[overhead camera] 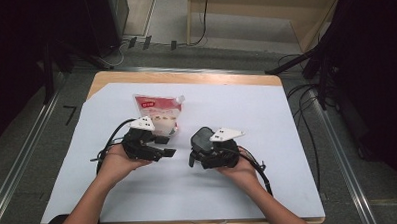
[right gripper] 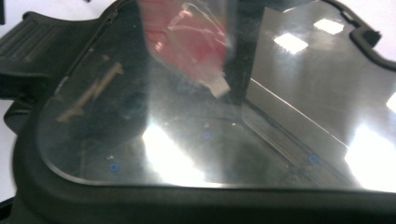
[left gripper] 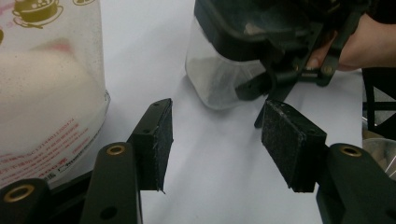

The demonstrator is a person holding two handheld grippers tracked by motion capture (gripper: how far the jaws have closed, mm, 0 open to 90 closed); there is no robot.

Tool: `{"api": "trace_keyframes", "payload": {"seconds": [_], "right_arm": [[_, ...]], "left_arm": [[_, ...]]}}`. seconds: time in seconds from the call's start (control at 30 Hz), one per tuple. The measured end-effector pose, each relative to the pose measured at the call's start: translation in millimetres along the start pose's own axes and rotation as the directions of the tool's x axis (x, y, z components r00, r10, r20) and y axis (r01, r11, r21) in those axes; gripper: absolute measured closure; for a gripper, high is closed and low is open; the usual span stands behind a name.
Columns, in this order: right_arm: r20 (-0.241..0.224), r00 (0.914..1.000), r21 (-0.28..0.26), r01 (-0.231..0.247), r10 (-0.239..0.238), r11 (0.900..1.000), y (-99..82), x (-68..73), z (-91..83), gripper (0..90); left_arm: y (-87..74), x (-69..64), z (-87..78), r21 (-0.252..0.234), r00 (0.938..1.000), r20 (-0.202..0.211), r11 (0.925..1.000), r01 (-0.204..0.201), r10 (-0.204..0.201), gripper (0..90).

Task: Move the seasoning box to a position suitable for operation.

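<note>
A clear bag of white powder with a red label [overhead camera: 156, 113] lies on the white sheet [overhead camera: 246, 110], and it stands close at the left of the left gripper view [left gripper: 46, 93]. My left gripper [overhead camera: 165, 146] sits just in front of it, open [left gripper: 215, 121], with nothing between its pads. My right gripper [overhead camera: 198, 148] is shut on a clear container with a black lid [overhead camera: 202, 136]. The left gripper view has that container [left gripper: 219, 79] resting on the sheet ahead, the right gripper [left gripper: 280, 81] clamped at its side. The glossy lid [right gripper: 187, 140] sits very close in the right gripper view.
The white sheet covers most of a wooden table [overhead camera: 185, 76]. Black cables [overhead camera: 110, 140] trail from both grippers. Dark stands and cables [overhead camera: 310, 63] surround the table on the floor.
</note>
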State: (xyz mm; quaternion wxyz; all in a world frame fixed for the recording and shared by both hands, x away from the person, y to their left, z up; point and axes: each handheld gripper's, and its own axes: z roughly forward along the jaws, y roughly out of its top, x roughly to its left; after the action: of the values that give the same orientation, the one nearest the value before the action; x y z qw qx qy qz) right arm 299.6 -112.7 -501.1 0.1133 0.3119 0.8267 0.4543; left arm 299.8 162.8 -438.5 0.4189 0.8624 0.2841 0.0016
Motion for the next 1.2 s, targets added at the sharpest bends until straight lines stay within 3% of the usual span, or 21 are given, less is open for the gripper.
{"api": "trace_keyframes", "payload": {"seconds": [0.2, 0.33, 0.47, 0.53, 0.67, 0.93, 0.97, 1.2], "right_arm": [[-0.011, 0.9992, -0.019, 0.037, -0.037, 0.9991, -4.0, 17.1, 17.4, 15.4], [0.007, 0.9977, -0.036, 0.068, -0.068, 0.997, -7.9, 22.6, 19.8, 15.4], [-0.007, 0.9981, -0.046, 0.061, -0.062, 0.9971, -10.0, 20.4, 19.3, 15.3], [0.004, 0.9976, -0.043, 0.07, -0.07, 0.9966, -10.1, 22.0, 18.7, 15.1], [-0.023, 0.9983, -0.065, 0.051, -0.053, 0.9966, -6.2, 18.9, 13.1, 13.2], [-0.043, 0.9968, -0.002, 0.067, -0.068, 0.9977, -8.0, 17.6, -5.1, 11.5], [-0.08, 0.9961, 0.014, 0.04, -0.039, 0.9991, -8.6, 12.8, -12.8, 12.2], [-0.094, 0.9942, 0.069, -0.046, 0.052, 0.9965, -11.9, 4.7, -28.5, 13.4]], "left_arm": [[0.2, -1.4, 1.7, 0.005, 0.9999, 0.009, 1.0, -0.006, 0.006, 44.5], [0.3, -1.9, 2.4, 0.006, 0.9999, 0.011, 0.9999, -0.009, 0.009, 44.5], [0.4, -2.3, 3.3, 0.008, 0.9998, 0.018, 0.9999, -0.011, 0.011, 44.4], [0.4, -2.4, 3.3, 0.005, 0.9997, 0.023, 0.9999, -0.01, 0.009, 44.5], [0.5, -1.9, 2.4, -0.011, 0.9994, 0.034, 0.9999, 0.002, -0.001, 44.5], [0.1, -0.4, 0.7, -0.01, 0.9996, 0.027, 0.9999, 0.005, -0.005, 44.5], [-0.1, -0.5, 0.7, -0.007, 0.9998, 0.021, 1.0, 0.005, -0.005, 44.6], [-1.1, 5.2, -2.5, 0.0, 0.9995, 0.02, 0.9997, 0.026, -0.026, 48.5]]}}
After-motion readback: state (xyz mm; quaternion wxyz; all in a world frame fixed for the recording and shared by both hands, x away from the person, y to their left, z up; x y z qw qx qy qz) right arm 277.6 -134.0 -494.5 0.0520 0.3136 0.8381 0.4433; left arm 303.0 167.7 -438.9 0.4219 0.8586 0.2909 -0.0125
